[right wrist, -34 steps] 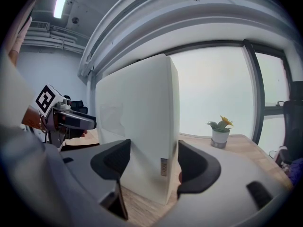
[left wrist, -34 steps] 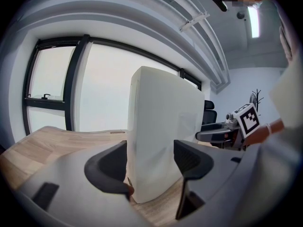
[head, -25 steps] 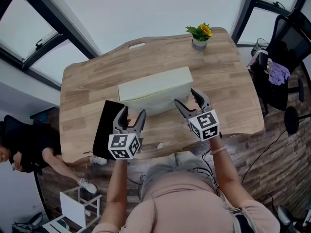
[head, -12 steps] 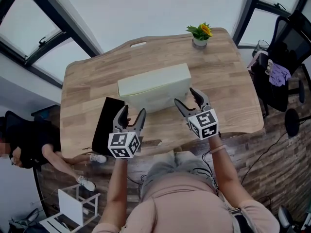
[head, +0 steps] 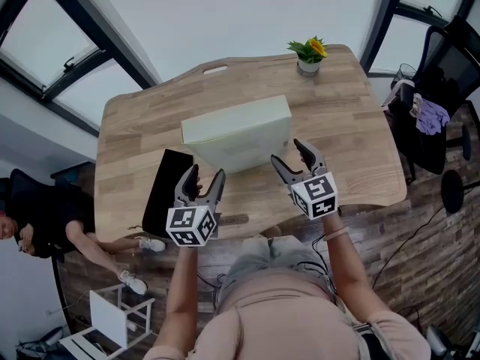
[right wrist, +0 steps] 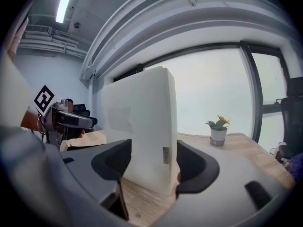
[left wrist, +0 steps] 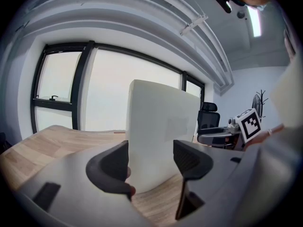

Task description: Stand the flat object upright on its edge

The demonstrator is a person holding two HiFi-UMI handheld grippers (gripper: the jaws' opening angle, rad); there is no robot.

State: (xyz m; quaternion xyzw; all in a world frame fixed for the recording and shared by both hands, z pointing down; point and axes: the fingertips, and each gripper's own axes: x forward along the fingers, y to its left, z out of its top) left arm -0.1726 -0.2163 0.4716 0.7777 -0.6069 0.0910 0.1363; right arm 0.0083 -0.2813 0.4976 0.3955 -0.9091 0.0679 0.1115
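At the counter's (head: pixel 360 118) middle, the box (head: pixel 238 135) stands on edge, seemingly done; left hand-held gripper (head: pixel 204 175) and right hand-held gripper (head: pixel 289 154) gape empty nearby.

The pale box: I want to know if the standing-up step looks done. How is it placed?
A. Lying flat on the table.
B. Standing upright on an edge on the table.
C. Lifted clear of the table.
B: in both gripper views the pale box stands tall with its lower edge on the wooden table.
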